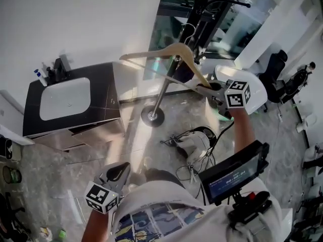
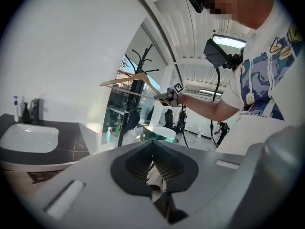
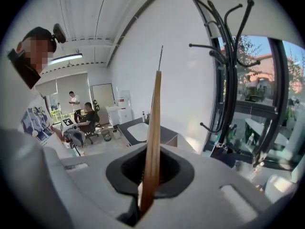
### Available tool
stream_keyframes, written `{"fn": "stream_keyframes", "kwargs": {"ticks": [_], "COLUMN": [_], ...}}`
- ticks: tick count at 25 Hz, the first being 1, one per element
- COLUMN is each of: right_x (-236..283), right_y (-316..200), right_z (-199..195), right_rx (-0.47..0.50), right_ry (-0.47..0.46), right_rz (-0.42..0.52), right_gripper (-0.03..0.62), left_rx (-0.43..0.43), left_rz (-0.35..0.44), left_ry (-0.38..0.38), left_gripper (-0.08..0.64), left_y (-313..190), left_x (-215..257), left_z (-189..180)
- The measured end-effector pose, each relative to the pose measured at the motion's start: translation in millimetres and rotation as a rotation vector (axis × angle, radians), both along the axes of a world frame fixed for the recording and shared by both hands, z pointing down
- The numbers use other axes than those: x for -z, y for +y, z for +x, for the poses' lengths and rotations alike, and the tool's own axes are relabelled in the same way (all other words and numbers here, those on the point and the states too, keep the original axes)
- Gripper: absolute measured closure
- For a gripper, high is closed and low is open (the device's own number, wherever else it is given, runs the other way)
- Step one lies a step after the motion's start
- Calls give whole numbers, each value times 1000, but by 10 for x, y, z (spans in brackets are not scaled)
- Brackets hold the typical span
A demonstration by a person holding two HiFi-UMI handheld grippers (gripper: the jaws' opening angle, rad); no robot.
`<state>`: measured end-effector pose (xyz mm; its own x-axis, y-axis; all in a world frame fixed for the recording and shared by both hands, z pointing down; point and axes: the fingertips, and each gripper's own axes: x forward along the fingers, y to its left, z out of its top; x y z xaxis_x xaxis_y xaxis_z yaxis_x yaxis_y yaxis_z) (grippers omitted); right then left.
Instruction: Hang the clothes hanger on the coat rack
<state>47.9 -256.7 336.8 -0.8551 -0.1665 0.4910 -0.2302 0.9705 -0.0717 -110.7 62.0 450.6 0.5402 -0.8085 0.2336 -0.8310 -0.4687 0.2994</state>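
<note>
**A:** What's closest to your head camera?

**B:** Your blue-patterned shirt (image 1: 151, 221) at the bottom edge. Beside it, lower right, is the small screen (image 1: 234, 178); the print on its blue display is too small to read.

**A:** And your tools?

**B:** Your left tool (image 1: 120, 169), lower left, is clenched with nothing in it. Your right tool (image 1: 209, 88), right of centre, is clamped on one end of the wooden clothes hanger (image 1: 166, 51).

**A:** Where is the hanger?

**B:** Upper middle of the frame, held up off the floor. Its wire hook is near the black coat rack (image 1: 204, 14) at the top, but on none of its prongs. In your right gripper view the rack stands at the right, apart from the hanger.

**A:** Any labels?

**B:** The only print you can make out is the black-and-white square markers on each tool's cube.
</note>
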Motion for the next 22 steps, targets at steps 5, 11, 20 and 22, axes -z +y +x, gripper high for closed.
{"fn": "stream_keyframes", "kwargs": {"ticks": [5, 11, 20, 22], "right_x": [395, 613, 400, 314], "right_y": [-421, -896, -1624, -1763], "right_z": [203, 305, 382, 363], "right_rx": [-36, -40, -22, -7], "right_ry": [-25, -26, 22, 37], "right_rz": [59, 85, 63, 59], "right_gripper": [589, 589, 589, 589], "left_rx": [1, -1, 38, 45], "left_rz": [11, 43, 45, 42], "left_ry": [-21, -42, -42, -44], "left_gripper": [558, 558, 558, 558], "left_y": [-122, -443, -999, -1128], "left_x": [36, 217, 237, 228], "left_z": [62, 203, 351, 394]}}
